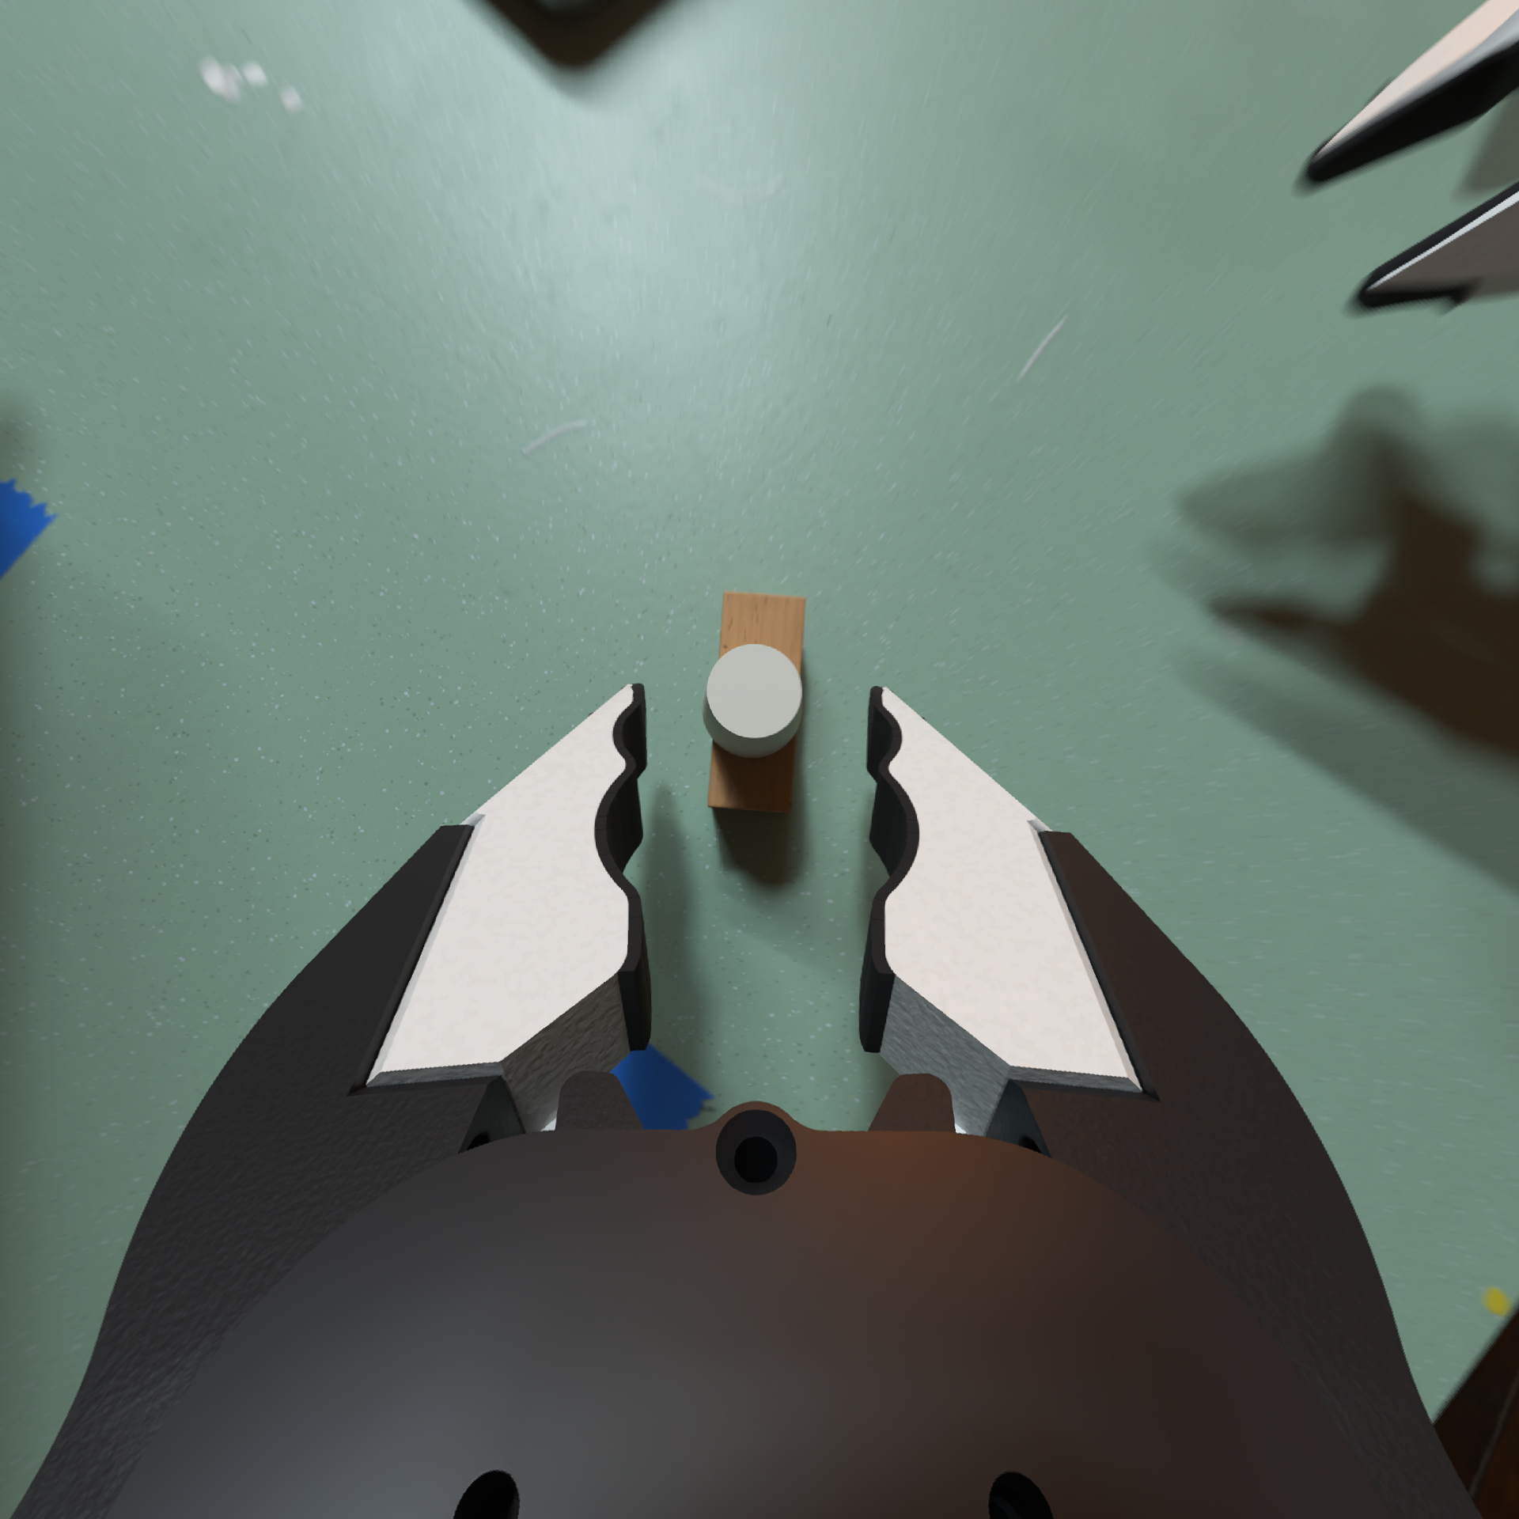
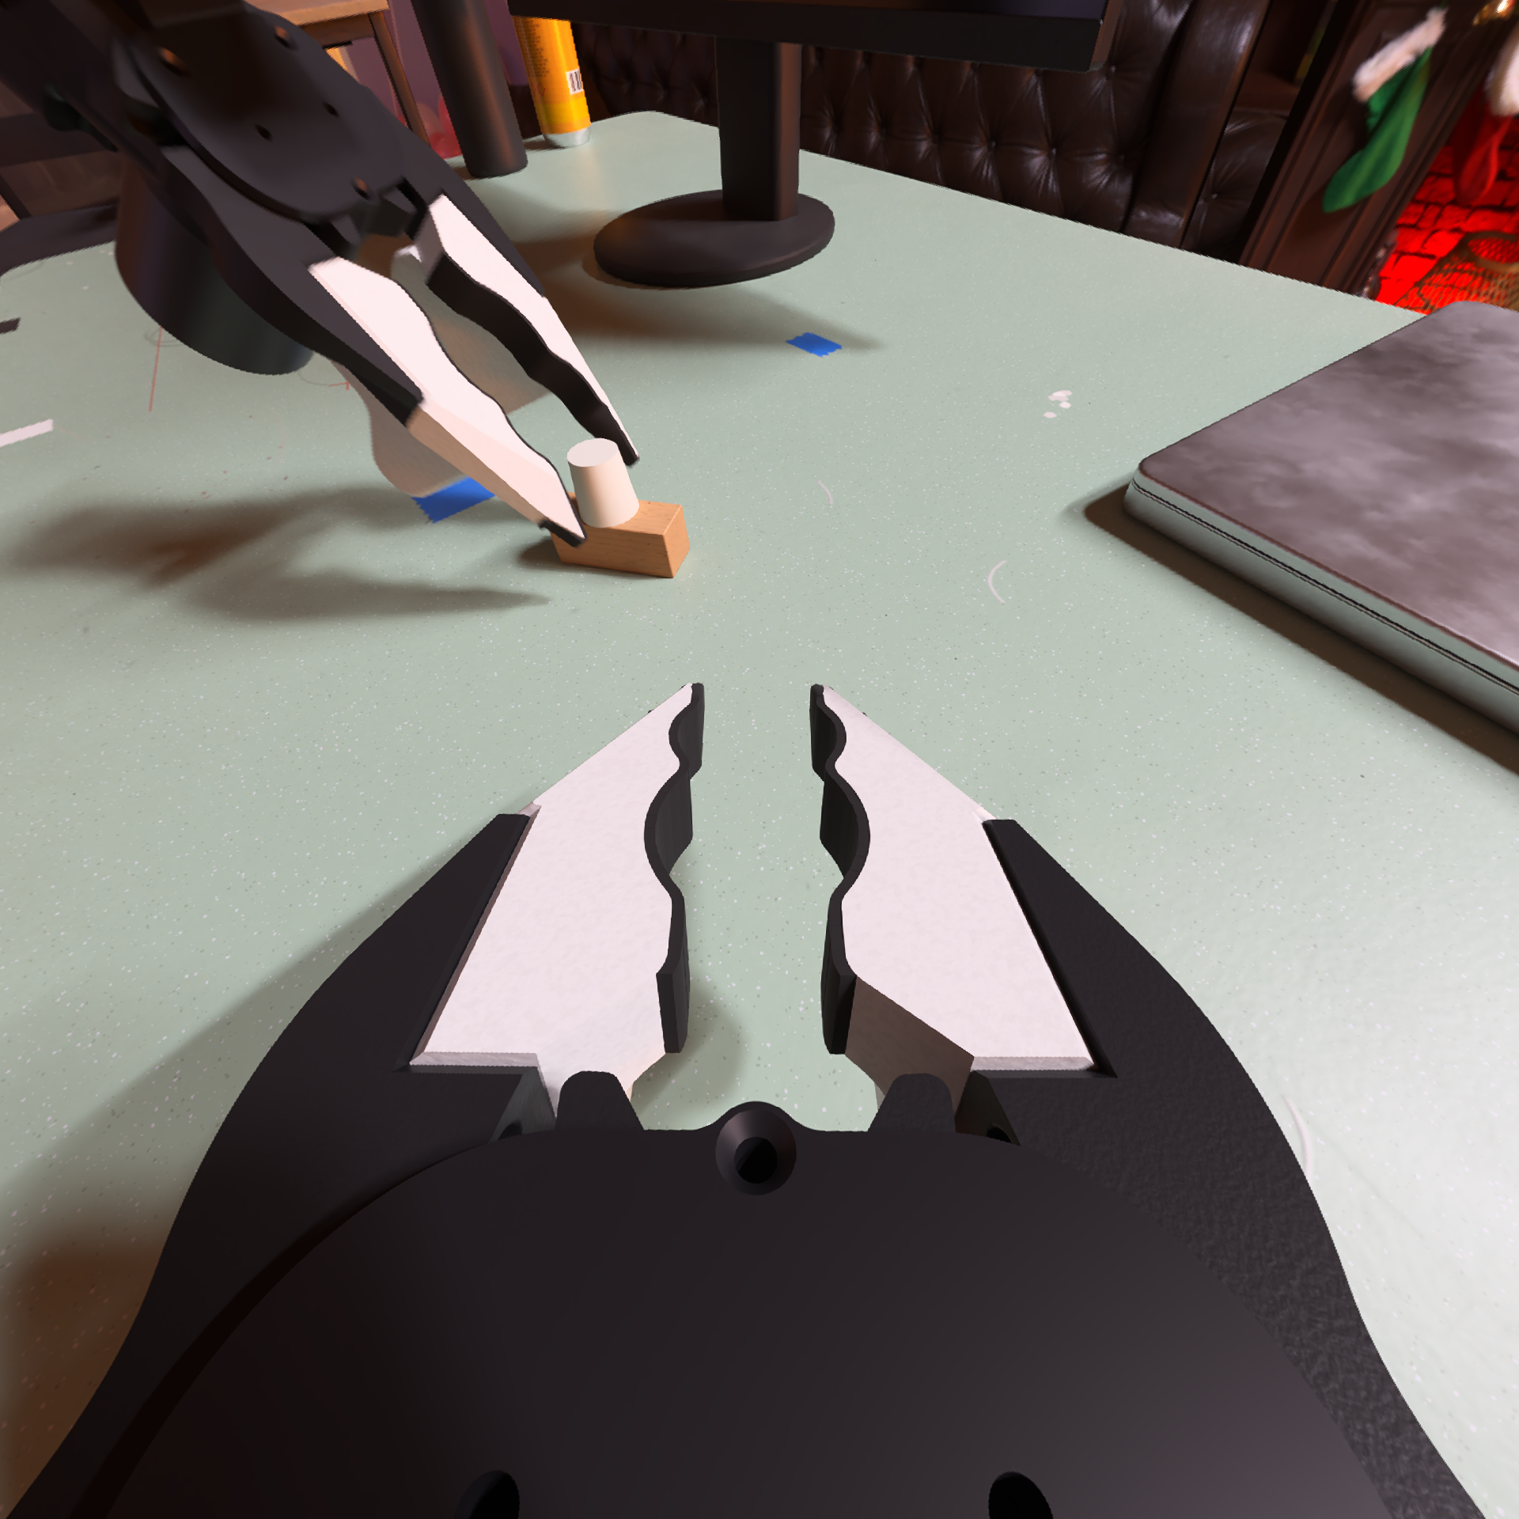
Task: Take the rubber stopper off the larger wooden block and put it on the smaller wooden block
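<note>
My left gripper (image 1: 756, 699), wide open and empty, straddles the stopper (image 1: 753, 699) on the block (image 1: 760, 625); I should close squarely on its sides. My right gripper (image 2: 756, 699) waits part-open, empty.

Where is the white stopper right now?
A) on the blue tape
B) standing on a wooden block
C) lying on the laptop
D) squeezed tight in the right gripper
B: the stopper stands upright on the block, between the open left gripper's fingers.
</note>
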Controlling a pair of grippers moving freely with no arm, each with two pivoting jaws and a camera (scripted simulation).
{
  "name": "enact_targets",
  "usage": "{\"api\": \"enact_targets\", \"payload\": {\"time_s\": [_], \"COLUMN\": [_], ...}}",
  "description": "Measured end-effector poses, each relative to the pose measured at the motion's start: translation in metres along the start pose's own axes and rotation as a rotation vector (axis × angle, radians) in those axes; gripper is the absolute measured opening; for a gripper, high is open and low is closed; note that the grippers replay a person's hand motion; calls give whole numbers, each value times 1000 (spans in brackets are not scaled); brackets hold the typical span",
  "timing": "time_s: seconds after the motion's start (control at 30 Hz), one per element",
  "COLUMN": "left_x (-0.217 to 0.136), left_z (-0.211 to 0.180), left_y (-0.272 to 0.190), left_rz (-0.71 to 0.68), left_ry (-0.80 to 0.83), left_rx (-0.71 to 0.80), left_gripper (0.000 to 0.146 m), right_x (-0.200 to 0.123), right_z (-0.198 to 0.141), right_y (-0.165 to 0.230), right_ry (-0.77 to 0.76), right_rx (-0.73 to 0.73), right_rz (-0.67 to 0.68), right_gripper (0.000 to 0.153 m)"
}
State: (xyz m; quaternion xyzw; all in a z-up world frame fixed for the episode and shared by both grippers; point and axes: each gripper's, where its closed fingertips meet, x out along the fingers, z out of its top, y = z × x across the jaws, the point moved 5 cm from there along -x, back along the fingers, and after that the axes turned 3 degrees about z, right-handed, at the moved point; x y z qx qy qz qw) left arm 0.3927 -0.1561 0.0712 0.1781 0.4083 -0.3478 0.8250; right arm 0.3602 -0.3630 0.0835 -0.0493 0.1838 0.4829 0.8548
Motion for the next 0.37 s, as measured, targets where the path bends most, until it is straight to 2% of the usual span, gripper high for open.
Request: {"api": "enact_targets", "payload": {"time_s": [0.07, 0.17, 0.23, 0.37], "left_x": [-19, -73, -119, -206], "left_z": [5, 10, 2, -36], "left_y": [-1, -5, 1, 41], "left_rz": [-41, -60, 18, 283], "left_ry": [-98, -271, -341, -379], "left_rx": [-48, -64, -40, -66], "left_gripper": [60, 71, 79, 86], "right_x": [0, -1, -1, 0], "right_z": [0, 0, 0, 0], "right_y": [-1, -1, -1, 0], "right_ry": [-3, -8, -7, 3], "right_rx": [7, 11, 10, 4], "right_rz": [1, 2, 4, 9], "right_gripper": [26, 26, 26, 26]}}
